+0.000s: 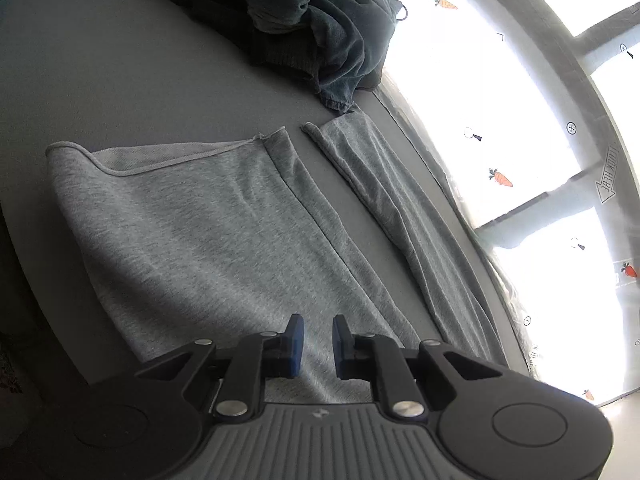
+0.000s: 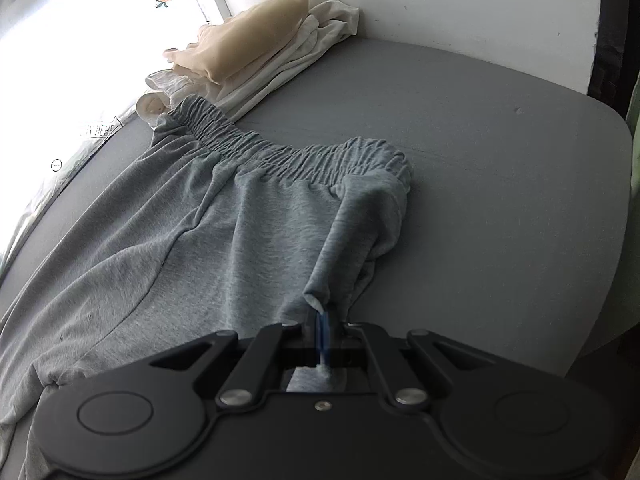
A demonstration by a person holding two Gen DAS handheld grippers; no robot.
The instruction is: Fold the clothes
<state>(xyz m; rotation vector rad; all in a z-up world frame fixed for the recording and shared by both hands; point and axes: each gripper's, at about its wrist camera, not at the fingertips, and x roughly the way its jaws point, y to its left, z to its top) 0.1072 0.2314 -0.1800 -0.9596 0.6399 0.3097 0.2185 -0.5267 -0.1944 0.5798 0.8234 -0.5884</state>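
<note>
Grey sweatpants [image 2: 192,240] lie flat on a grey bed surface [image 2: 500,200], their elastic waistband [image 2: 280,156] at the far end in the right wrist view. My right gripper [image 2: 322,332] is shut on a pinched fold of the pants' near side, just below the waistband corner, and the cloth is pulled up into a ridge. In the left wrist view the two legs [image 1: 200,220] stretch away side by side, hems at the far end. My left gripper [image 1: 318,336] hovers over the wider leg, its blue pads a narrow gap apart, with no cloth pinched between them.
A heap of dark clothes [image 1: 312,28] sits beyond the leg hems. Folded beige and white garments [image 2: 256,44] are stacked by the wall past the waistband. A bright window with carrot stickers [image 1: 500,100] runs along the bed's edge.
</note>
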